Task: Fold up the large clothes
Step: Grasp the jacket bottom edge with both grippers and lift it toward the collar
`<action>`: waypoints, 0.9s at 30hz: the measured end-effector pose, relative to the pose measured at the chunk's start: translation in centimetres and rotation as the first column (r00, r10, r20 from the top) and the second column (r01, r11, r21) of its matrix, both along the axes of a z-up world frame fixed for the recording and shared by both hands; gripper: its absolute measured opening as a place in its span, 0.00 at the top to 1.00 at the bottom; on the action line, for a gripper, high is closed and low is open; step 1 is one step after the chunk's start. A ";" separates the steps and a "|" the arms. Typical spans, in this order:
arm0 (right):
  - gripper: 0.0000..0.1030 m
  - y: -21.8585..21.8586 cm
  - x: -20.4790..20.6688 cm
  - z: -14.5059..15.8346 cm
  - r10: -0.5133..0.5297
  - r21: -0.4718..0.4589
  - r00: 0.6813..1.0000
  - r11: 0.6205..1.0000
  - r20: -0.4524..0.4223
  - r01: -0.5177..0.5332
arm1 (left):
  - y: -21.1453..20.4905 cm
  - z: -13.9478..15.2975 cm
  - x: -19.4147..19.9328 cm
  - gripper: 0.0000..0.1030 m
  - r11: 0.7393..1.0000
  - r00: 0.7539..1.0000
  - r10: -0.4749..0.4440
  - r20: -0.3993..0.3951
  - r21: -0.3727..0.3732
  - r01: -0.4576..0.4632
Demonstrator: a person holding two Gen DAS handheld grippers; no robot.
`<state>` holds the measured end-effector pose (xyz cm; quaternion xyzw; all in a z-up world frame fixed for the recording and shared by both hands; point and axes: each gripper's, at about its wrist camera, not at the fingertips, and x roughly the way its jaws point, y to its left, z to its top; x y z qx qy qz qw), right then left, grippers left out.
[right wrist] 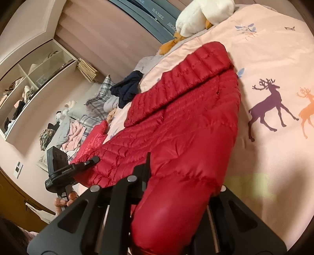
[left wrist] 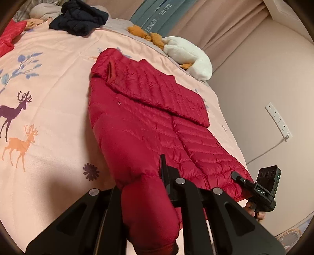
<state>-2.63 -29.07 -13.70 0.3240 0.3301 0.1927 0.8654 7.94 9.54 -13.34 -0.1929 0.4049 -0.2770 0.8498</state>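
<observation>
One red quilted jacket (left wrist: pixel 149 117) lies on a pink bedspread (left wrist: pixel 58 78) printed with two deer (left wrist: pixel 17 125), one purple and one orange. Two grippers work it: the left gripper (left wrist: pixel 162 176) and the right gripper (right wrist: pixel 147 172), each clamped tight on a bunched corner of the jacket's near hem. The fabric hides the fingertips, and only a few fingers of each hand show. The jacket is puffy and glossy, one sleeve folded across its chest. One white plush goose (left wrist: pixel 188 56) and one dark garment (left wrist: pixel 78 17) lie beyond.
</observation>
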 end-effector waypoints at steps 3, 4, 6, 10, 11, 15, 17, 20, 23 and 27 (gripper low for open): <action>0.89 -0.2 -0.2 0.8 0.008 -0.001 1.000 1.000 0.017 -0.008 | -0.1 0.8 -0.5 0.91 1.000 1.000 -0.008 0.009 0.013 0.007; 0.89 -0.3 -0.3 1.1 0.012 -0.002 1.000 1.000 0.023 -0.012 | -0.2 1.1 -0.5 0.91 1.000 1.000 -0.010 0.011 0.015 0.010; 0.89 -0.3 -0.4 1.9 0.020 -0.010 0.999 1.000 0.035 -0.019 | -0.3 1.6 -0.6 0.91 1.000 1.000 -0.015 0.016 0.019 0.015; 0.89 -0.4 -0.7 2.9 0.036 -0.019 0.998 0.999 0.055 -0.035 | -0.7 2.5 -0.8 0.91 0.999 0.999 -0.029 0.026 0.029 0.028; 0.89 -0.5 -0.8 3.2 0.037 -0.020 0.998 0.999 0.059 -0.036 | -0.8 2.7 -0.9 0.91 0.999 0.999 -0.033 0.031 0.034 0.032; 0.89 -0.7 -1.5 3.8 0.045 -0.024 0.996 0.999 0.073 -0.043 | -1.0 3.3 -1.2 0.91 0.998 0.998 -0.047 0.040 0.054 0.045; 0.89 -0.8 -1.9 4.1 0.050 -0.023 0.995 0.999 0.083 -0.048 | -0.9 3.5 -1.3 0.91 0.997 0.998 -0.053 0.042 0.055 0.051; 0.89 -1.0 -2.1 4.6 0.059 -0.022 0.993 0.998 0.101 -0.057 | -0.7 4.0 -1.3 0.91 0.997 0.997 -0.056 0.048 0.053 0.054; 0.89 -1.2 -2.5 5.2 0.071 -0.023 0.990 0.997 0.121 -0.068 | -0.7 4.6 -1.5 0.91 0.997 0.996 -0.059 0.061 0.062 0.055; 0.89 -1.2 -3.5 6.0 0.086 -0.024 0.985 0.996 0.149 -0.084 | -0.7 5.5 -1.7 0.91 0.996 0.995 -0.065 0.078 0.070 0.060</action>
